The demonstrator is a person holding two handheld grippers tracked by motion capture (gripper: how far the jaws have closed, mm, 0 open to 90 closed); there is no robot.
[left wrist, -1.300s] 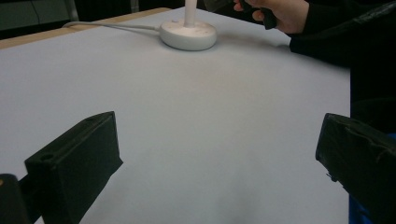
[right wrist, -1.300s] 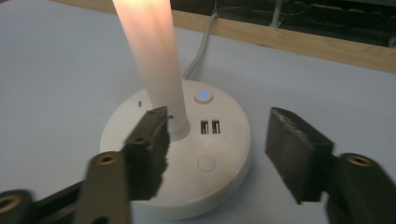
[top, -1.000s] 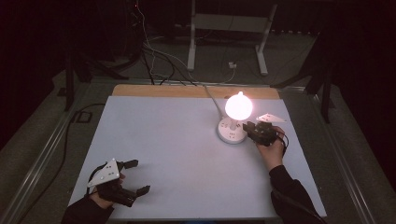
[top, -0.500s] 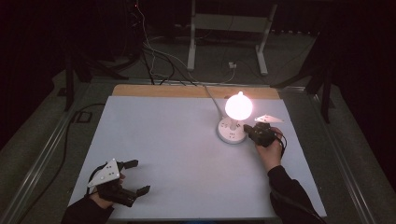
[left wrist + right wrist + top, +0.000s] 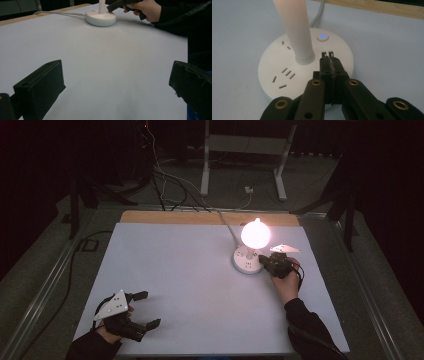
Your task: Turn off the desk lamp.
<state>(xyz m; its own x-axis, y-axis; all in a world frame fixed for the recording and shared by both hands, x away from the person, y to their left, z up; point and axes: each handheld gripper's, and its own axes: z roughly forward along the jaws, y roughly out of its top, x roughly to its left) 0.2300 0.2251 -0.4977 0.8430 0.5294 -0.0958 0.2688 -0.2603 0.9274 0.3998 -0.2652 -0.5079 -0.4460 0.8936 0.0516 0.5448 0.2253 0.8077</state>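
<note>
A white desk lamp stands at the table's right, its globe bulb (image 5: 255, 233) lit above a round white base (image 5: 245, 261) with sockets. My right gripper (image 5: 263, 260) is shut with nothing between its jaws. In the right gripper view its closed tips (image 5: 329, 60) rest over the base (image 5: 274, 62), just below two USB ports (image 5: 327, 53) and right of the stem (image 5: 295, 27). A button (image 5: 322, 37) glows blue. My left gripper (image 5: 149, 309) lies open and empty near the front left edge, its jaws (image 5: 116, 82) wide apart above bare table.
The lamp's grey cable (image 5: 227, 227) runs back over the table's wooden rear edge (image 5: 200, 217). The white tabletop (image 5: 190, 270) stretches between both hands. Behind the table, on the dark floor, stand a white frame (image 5: 245, 145) and loose cables (image 5: 165, 180).
My right gripper has edged slightly left, closer onto the lamp base. The left gripper has stayed still.
</note>
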